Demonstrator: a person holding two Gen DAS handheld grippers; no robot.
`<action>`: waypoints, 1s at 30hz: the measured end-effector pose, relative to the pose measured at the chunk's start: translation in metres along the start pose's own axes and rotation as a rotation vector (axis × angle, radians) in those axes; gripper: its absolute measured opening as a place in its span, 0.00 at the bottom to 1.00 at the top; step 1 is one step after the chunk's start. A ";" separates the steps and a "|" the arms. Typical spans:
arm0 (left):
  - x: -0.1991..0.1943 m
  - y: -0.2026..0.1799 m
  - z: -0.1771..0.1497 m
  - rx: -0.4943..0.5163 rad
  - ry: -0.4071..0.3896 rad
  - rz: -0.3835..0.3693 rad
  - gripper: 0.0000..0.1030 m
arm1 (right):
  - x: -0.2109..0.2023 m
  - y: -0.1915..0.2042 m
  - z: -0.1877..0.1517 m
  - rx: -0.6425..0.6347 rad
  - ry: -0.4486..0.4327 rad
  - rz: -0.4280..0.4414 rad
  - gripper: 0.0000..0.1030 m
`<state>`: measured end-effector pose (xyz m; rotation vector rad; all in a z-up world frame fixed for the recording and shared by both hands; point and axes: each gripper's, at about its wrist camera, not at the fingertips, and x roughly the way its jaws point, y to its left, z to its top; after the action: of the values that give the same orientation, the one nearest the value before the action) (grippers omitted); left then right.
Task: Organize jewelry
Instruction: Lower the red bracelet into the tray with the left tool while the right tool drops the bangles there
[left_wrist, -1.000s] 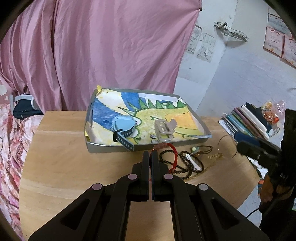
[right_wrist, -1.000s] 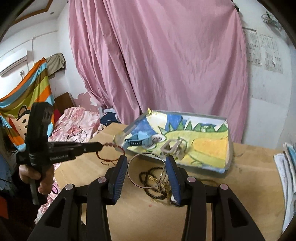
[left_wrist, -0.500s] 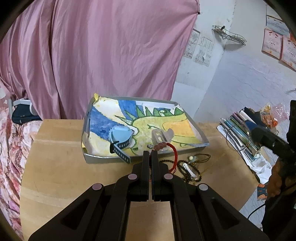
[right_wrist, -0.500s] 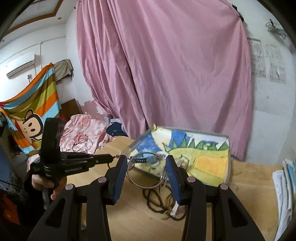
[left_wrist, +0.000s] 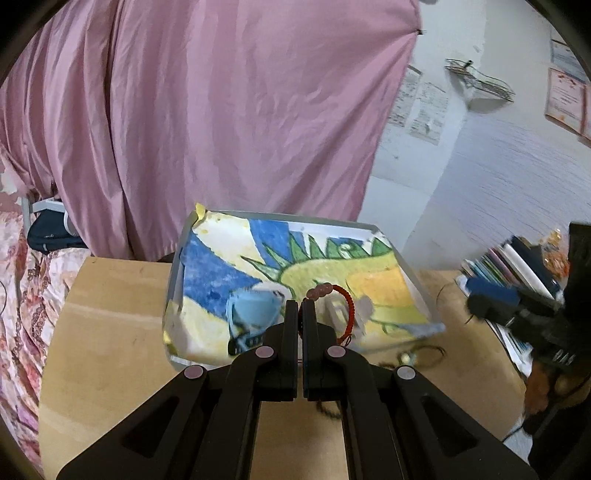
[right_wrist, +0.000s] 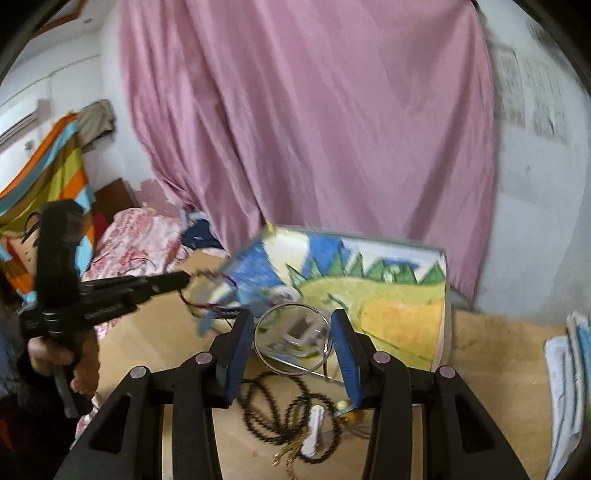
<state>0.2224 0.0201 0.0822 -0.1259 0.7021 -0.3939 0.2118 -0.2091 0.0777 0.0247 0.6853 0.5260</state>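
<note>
Pink curtain behind the bench (left_wrist: 110, 332), the left hand-held gripper (left_wrist: 300, 306) pinches a red bracelet (left_wrist: 345, 302) above the tray (left_wrist: 177, 258) while the right hand-held gripper (right_wrist: 291, 332) clamps a thin bangle (right_wrist: 291, 338) at the tray's near edge; both should probably lower before releasing.

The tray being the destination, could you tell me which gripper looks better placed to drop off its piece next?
Probably left: the left gripper holds the red bracelet directly in line with the tray; the right gripper holds the bangle at its near edge.

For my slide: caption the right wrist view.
Right gripper holds a thin silver bangle before the painted grey tray; dark bead necklace lies below.
</note>
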 end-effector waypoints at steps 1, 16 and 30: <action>0.009 -0.001 0.002 -0.004 -0.001 0.007 0.00 | 0.009 -0.006 -0.001 0.023 0.018 -0.011 0.40; 0.093 0.002 -0.003 -0.071 0.165 0.045 0.36 | 0.055 -0.073 -0.026 0.234 0.134 -0.098 0.64; -0.016 -0.024 -0.043 0.000 -0.118 0.044 0.99 | -0.066 -0.041 -0.075 0.134 -0.159 -0.218 1.00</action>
<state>0.1753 0.0054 0.0650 -0.1325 0.5875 -0.3414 0.1416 -0.2869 0.0510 0.1148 0.5589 0.2654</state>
